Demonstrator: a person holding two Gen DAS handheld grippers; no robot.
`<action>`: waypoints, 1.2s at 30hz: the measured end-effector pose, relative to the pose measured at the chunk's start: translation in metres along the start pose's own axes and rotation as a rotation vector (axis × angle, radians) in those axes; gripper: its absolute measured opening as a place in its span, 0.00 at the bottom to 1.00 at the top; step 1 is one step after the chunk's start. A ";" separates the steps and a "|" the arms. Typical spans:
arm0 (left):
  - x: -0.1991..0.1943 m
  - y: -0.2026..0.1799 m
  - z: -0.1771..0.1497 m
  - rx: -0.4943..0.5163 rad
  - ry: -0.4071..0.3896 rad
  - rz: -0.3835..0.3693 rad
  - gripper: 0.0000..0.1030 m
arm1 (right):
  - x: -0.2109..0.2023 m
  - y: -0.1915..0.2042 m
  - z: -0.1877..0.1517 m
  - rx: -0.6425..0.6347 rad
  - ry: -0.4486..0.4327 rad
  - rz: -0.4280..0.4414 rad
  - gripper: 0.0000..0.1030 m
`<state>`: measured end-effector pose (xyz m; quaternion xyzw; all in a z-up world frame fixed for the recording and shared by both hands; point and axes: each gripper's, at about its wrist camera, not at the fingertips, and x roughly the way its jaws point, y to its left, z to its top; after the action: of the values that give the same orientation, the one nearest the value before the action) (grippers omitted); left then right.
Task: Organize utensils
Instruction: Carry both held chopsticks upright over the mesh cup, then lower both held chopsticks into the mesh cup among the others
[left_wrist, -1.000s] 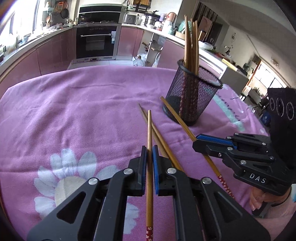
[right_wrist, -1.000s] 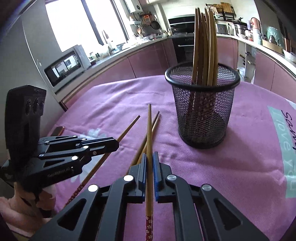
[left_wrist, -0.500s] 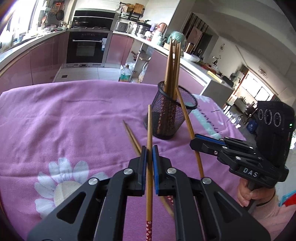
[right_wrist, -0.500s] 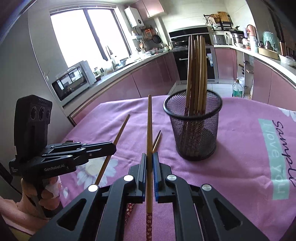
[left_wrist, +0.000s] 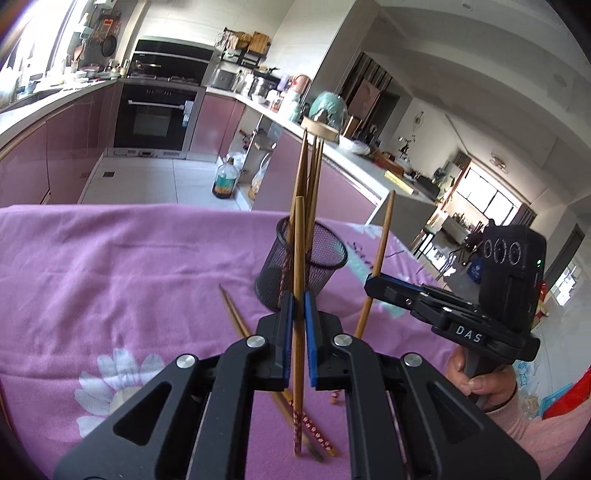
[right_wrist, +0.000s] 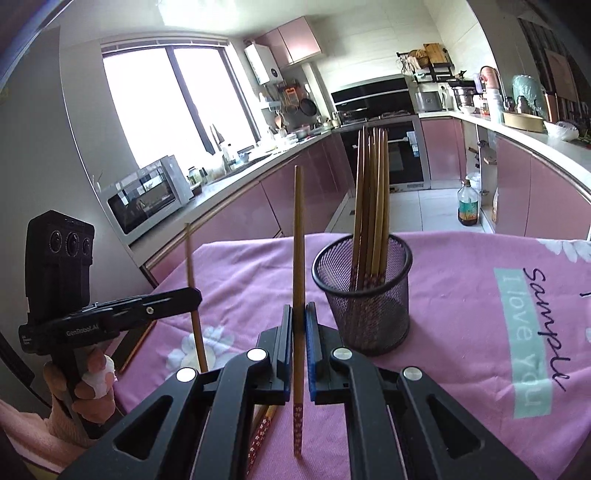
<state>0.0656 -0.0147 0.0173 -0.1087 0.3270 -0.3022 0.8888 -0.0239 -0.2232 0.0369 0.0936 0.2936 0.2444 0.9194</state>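
Pink floral cloth (left_wrist: 129, 266) covers tabletop. Built-in oven (left_wrist: 153, 120) behind; microwave (right_wrist: 147, 195) on counter; bottle (left_wrist: 223, 181) on floor.

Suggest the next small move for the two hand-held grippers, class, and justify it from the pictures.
Probably carry one chopstick over the mesh cup and lower it in. The left hand-held gripper and right hand-held gripper each clamp a chopstick clear of the tablecloth, and the cup already holds several upright.

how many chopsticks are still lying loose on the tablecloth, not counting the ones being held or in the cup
2, crossing on the tablecloth just below the left hand-held gripper: one chopstick and a second chopstick beside it. The grippers cover part of the cloth, so more could be hidden.
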 end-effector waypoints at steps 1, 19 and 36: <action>-0.003 -0.001 0.002 0.000 -0.010 -0.004 0.07 | -0.001 0.000 0.001 0.000 -0.006 0.002 0.05; -0.009 -0.017 0.046 0.020 -0.112 -0.023 0.07 | -0.022 0.003 0.039 -0.059 -0.104 -0.021 0.05; -0.015 -0.044 0.086 0.089 -0.178 -0.013 0.07 | -0.037 0.000 0.074 -0.101 -0.184 -0.046 0.05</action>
<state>0.0918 -0.0404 0.1078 -0.0975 0.2320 -0.3111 0.9164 -0.0065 -0.2441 0.1155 0.0622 0.1975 0.2280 0.9514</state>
